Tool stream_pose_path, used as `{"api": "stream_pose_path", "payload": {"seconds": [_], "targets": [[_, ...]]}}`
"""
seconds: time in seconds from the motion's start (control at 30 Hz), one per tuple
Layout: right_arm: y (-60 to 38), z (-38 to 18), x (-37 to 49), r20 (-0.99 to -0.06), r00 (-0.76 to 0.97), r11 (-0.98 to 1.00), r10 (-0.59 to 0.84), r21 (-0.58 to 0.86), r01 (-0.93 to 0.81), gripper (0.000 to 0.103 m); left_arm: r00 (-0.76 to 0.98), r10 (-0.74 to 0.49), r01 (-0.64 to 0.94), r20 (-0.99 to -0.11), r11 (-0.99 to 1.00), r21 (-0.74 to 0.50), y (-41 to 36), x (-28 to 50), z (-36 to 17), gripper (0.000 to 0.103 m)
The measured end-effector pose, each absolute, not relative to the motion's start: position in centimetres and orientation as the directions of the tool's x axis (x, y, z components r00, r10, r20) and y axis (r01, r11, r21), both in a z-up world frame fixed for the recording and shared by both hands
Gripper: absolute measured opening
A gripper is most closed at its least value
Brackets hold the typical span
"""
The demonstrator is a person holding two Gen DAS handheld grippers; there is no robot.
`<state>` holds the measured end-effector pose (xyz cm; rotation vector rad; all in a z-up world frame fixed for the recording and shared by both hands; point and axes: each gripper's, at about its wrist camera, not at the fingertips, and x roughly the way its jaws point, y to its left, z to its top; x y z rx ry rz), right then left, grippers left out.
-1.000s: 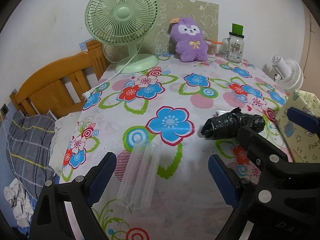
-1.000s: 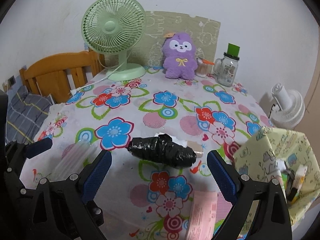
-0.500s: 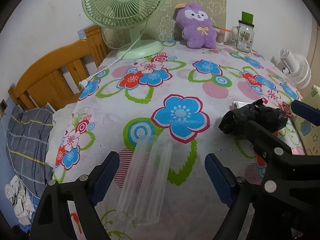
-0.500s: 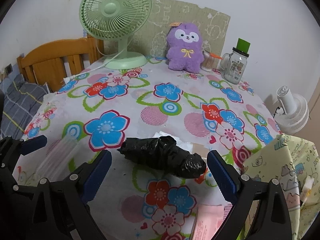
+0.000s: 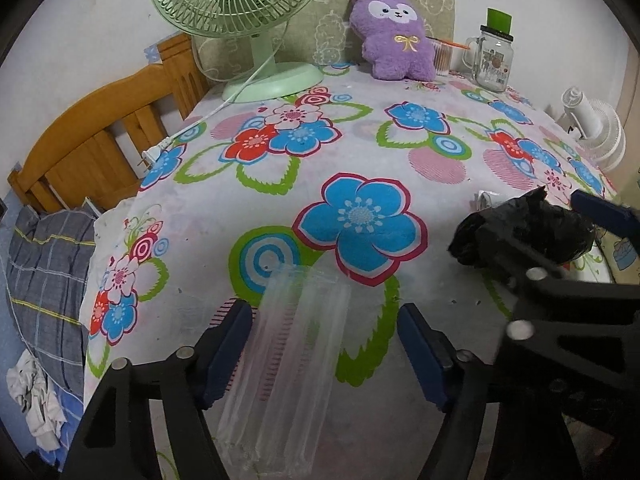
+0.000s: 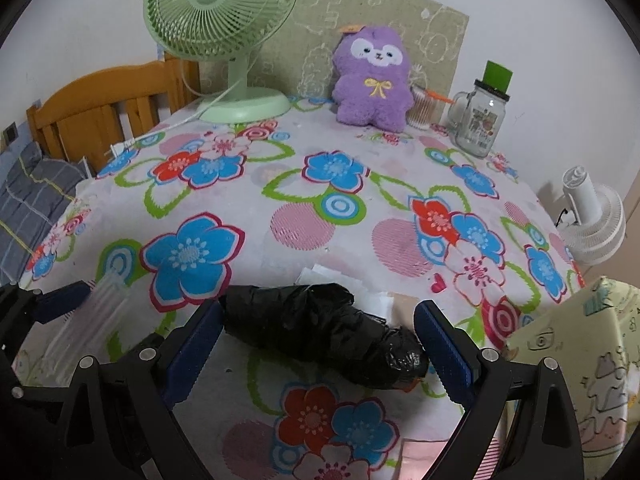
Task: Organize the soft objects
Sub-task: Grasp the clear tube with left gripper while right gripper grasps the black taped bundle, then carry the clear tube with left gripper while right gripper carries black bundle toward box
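A clear plastic pack of tubes (image 5: pixel 288 364) lies on the flowered tablecloth (image 5: pixel 320 152), and my open left gripper (image 5: pixel 324 348) has a finger on each side of it. It shows faintly in the right wrist view (image 6: pixel 92 312). A black plastic-wrapped bundle (image 6: pixel 320 332) lies between the fingers of my open right gripper (image 6: pixel 316 350); it also shows in the left wrist view (image 5: pixel 520 232). A purple plush toy (image 6: pixel 372 80) sits upright at the table's far edge.
A green desk fan (image 6: pixel 224 28) stands far left with its cord trailing across the cloth. A glass jar with a green lid (image 6: pixel 480 120) stands far right. A white fan (image 6: pixel 592 220) and a patterned bag (image 6: pixel 588 368) are to the right. A wooden bed frame (image 5: pixel 92 148) is to the left.
Both grippers have moved forward and down. The clear pack now lies between the left fingers and the black bundle between the right fingers. Both stay open.
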<state>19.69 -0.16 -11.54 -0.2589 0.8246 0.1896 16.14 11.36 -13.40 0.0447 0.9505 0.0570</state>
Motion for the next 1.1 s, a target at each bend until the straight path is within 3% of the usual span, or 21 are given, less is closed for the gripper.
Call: {"api": "stream_pose_path", "payload": {"seconds": [0.2, 0.43, 0.53, 0.57, 1.1], "targets": [[0.2, -12.1, 20.0, -0.744, 0.665, 0.947, 0.064, -0.166, -0.277, 0.097, 0.574, 0.000, -0.007, -0.819, 1.000, -0.005, 11.3, 16.1, -13.3, 0.048], [0.2, -12.5, 19.9, -0.770, 0.634, 0.943, 0.072, -0.155, -0.296, 0.065, 0.589, 0.004, 0.032, -0.808, 0.999, 0.028, 9.8, 15.7, -13.2, 0.021], [0.2, -12.5, 19.5, -0.773, 0.629, 0.938, 0.081, -0.155, -0.311, 0.053, 0.596, 0.022, 0.032, -0.803, 0.998, 0.051, 9.3, 15.4, -13.2, 0.019], [0.2, -12.5, 19.4, -0.774, 0.628, 0.937, 0.080, -0.156, -0.312, 0.034, 0.596, 0.022, 0.031, -0.803, 0.998, 0.051, 9.2, 15.4, -13.2, 0.015], [-1.1, -11.8, 16.9, -0.778, 0.618, 0.931, 0.113, -0.134, -0.339, 0.029, 0.609, 0.018, 0.026, -0.793, 0.999, 0.042, 8.1, 13.3, -12.4, 0.014]]}}
